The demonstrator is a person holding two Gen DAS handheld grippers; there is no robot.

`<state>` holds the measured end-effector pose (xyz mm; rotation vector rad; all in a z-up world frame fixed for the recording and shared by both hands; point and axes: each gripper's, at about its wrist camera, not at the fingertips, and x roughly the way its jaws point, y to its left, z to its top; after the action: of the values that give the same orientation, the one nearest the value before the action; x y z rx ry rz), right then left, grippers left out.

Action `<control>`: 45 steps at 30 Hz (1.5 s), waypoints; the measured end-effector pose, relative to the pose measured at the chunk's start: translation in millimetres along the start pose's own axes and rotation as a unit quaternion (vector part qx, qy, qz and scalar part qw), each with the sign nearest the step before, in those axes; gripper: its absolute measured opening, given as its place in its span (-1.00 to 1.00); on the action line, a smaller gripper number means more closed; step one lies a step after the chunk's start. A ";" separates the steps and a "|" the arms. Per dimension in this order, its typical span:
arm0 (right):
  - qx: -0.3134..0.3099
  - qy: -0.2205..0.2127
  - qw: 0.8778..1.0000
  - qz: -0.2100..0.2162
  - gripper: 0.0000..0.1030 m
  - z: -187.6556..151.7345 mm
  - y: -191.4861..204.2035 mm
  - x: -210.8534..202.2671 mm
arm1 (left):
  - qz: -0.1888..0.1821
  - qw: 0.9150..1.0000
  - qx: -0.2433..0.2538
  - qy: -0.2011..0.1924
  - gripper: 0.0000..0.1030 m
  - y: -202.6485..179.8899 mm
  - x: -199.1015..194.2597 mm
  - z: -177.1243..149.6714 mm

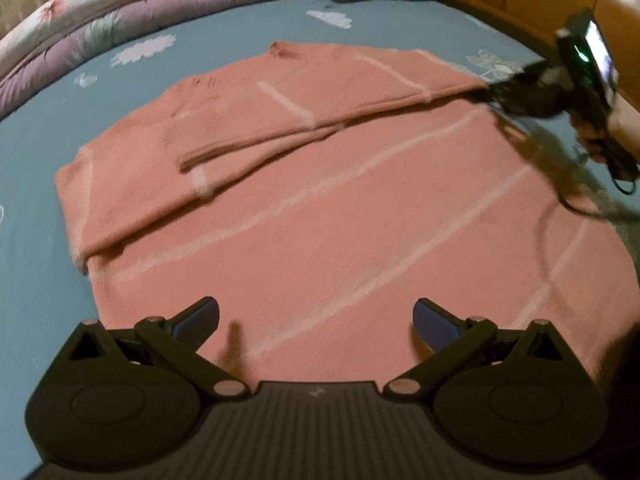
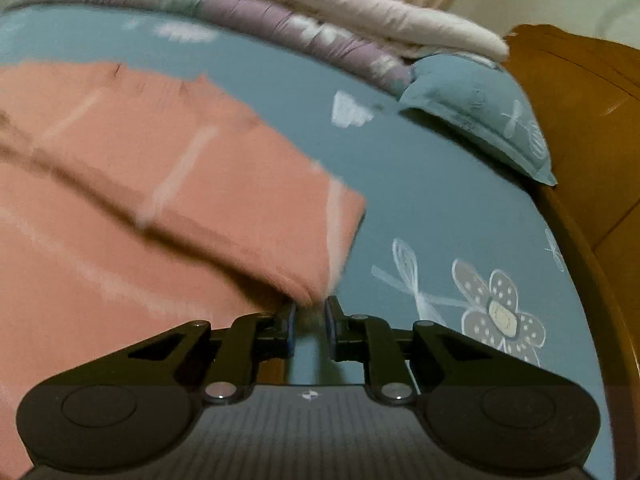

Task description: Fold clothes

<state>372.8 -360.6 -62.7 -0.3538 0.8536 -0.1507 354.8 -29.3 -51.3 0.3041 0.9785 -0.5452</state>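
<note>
A salmon-pink knitted sweater with thin pale stripes [image 1: 320,184] lies spread flat on a teal bedsheet printed with white and grey flowers [image 1: 36,184], covering most of the middle of the bed. One sleeve [image 1: 304,112] is folded across the sweater's body, running diagonally toward its far side.

The left gripper [image 1: 316,320] hovers over the near hem of the sweater with its blue-padded fingers [image 1: 198,320] spread wide apart, holding nothing.

The right gripper [image 2: 311,320] is at the cuff end of the folded sleeve [image 2: 248,184], its fingers drawn close together and pinching the sleeve's edge between the pads. In the left wrist view this gripper [image 1: 516,92] shows at the sweater's far right edge, blurred, with part of a hand [image 1: 616,120] behind it.

Beyond the sweater, a rolled purple and cream floral quilt [image 1: 120,20] lies along the bed's far edge, with a teal pillow [image 2: 480,108] beside it. An orange-brown wooden bed frame [image 2: 592,128] borders the sheet past the pillow.
</note>
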 end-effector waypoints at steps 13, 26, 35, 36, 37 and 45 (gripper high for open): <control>0.087 -0.041 0.994 0.042 -0.68 31.4 -20.4 -12.4 | 0.007 1.000 0.007 -0.008 0.98 6.9 4.9 17.5; 0.081 -0.018 0.996 0.038 -0.48 33.8 0.4 9.9 | 0.025 0.999 0.009 -0.036 0.98 33.0 7.6 43.6; 0.118 -0.018 0.992 0.040 -0.48 24.8 2.9 10.8 | 0.014 0.991 0.061 -0.119 0.98 38.2 47.1 138.6; 0.119 -0.020 0.992 0.039 -0.48 24.0 3.1 10.5 | 0.010 0.992 0.055 -0.111 0.98 39.6 59.6 143.1; 0.119 -0.021 0.992 0.038 -0.48 23.3 3.2 10.2 | 0.005 0.994 0.046 -0.100 0.98 41.7 72.3 145.7; 0.146 -0.033 0.987 0.050 -0.37 31.4 -9.0 5.7 | -0.024 0.998 0.004 -0.058 0.99 53.5 103.9 109.2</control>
<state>400.5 -362.8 -44.5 -0.0400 0.7689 -0.1674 506.9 -68.3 -81.2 0.2544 0.8730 -0.6044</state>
